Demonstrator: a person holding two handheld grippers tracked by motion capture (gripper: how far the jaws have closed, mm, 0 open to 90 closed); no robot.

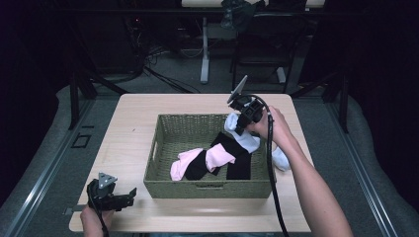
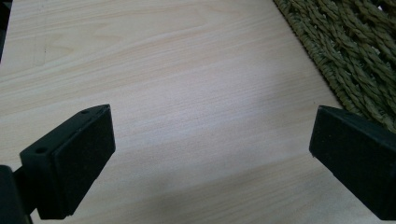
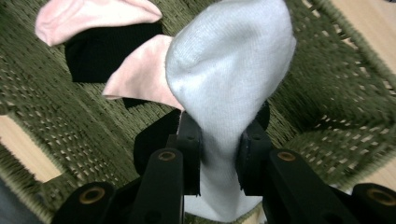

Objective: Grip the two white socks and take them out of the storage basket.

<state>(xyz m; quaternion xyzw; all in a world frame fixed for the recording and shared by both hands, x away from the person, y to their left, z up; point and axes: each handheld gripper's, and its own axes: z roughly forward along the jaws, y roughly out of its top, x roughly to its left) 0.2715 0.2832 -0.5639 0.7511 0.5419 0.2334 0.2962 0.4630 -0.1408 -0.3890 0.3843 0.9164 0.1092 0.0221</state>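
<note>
Pale-blue sock pinched in right hand-held gripper above basket.

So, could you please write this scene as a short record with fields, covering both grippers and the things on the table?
surface: light wooden table
container: green woven basket, near the middle of the table
in basket: pink socks and black socks
left gripper: jaws wide apart, nothing between them, above bare table beside the basket
right gripper: jaws closed on a white sock, held over the basket
beside basket: another white sock on the table at the right rim
</note>
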